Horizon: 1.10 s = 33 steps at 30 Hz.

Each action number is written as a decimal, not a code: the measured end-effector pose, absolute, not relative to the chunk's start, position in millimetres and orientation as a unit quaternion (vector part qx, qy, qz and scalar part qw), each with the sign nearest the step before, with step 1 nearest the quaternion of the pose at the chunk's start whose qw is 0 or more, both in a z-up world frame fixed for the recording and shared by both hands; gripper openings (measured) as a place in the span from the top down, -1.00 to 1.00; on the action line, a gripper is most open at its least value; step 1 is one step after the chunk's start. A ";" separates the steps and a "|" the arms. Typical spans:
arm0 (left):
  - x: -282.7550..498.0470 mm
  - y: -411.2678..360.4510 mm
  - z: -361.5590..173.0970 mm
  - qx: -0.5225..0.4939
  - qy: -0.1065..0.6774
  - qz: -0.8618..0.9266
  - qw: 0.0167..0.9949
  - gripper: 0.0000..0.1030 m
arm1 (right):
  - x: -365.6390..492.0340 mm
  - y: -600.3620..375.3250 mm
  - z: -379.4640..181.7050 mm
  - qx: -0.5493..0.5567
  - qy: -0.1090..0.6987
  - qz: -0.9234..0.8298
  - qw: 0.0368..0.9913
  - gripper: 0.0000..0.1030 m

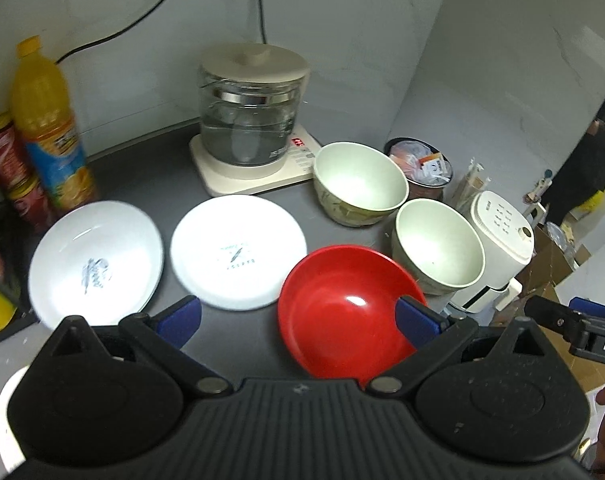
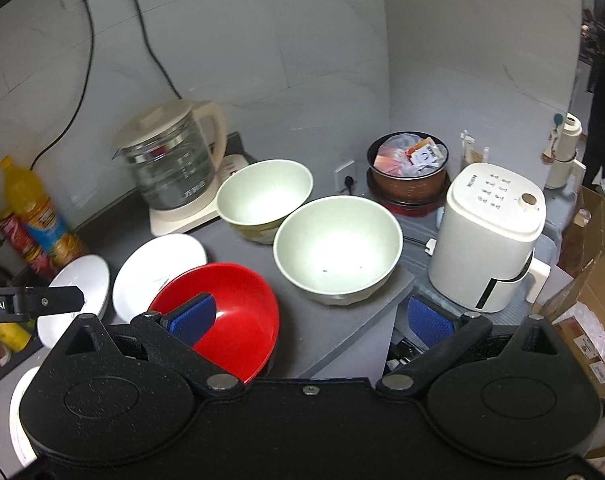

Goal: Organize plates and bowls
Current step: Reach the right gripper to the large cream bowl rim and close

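Observation:
On the grey counter (image 1: pixel 150 176) lie two white plates, one at the left (image 1: pixel 96 262) and one in the middle (image 1: pixel 238 250). A red bowl (image 1: pixel 348 308) sits near the front, with two pale green bowls behind it, one far (image 1: pixel 360 182) and one near (image 1: pixel 438 246). My left gripper (image 1: pixel 298 320) hovers open above the front of the counter, its right fingertip over the red bowl's rim. My right gripper (image 2: pixel 314 320) is open too, the left fingertip over the red bowl (image 2: pixel 230 312), close to the near green bowl (image 2: pixel 338 248). Both plates (image 2: pixel 158 268) show left.
A glass kettle (image 1: pixel 248 120) on its base stands at the back. An orange juice bottle (image 1: pixel 46 120) and red cans (image 1: pixel 10 168) line the left wall. A white appliance (image 2: pixel 490 240) and a dark pot of packets (image 2: pixel 408 168) sit right. Cardboard boxes (image 2: pixel 590 300) lie beyond the counter edge.

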<state>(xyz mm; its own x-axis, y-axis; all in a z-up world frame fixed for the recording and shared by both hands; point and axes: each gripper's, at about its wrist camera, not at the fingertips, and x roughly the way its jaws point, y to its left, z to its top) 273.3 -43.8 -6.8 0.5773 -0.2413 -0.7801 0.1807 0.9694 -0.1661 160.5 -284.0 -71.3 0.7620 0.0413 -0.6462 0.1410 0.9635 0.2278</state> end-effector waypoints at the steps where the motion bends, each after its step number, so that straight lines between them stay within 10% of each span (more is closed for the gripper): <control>1: 277.0 -46.2 -7.5 -0.032 0.444 -0.124 0.887 -0.98 | 162.4 -285.4 -71.9 0.135 0.344 -0.026 0.929 -1.00; 24: 347.9 -121.4 -14.3 -0.046 0.456 -0.131 0.879 -0.95 | 237.5 -349.5 -110.7 0.171 0.362 -0.022 0.916 -0.98; 33: 381.5 -156.4 -45.5 -0.061 0.486 -0.134 0.861 -0.62 | 271.0 -370.8 -145.5 0.194 0.399 -0.011 0.896 -0.35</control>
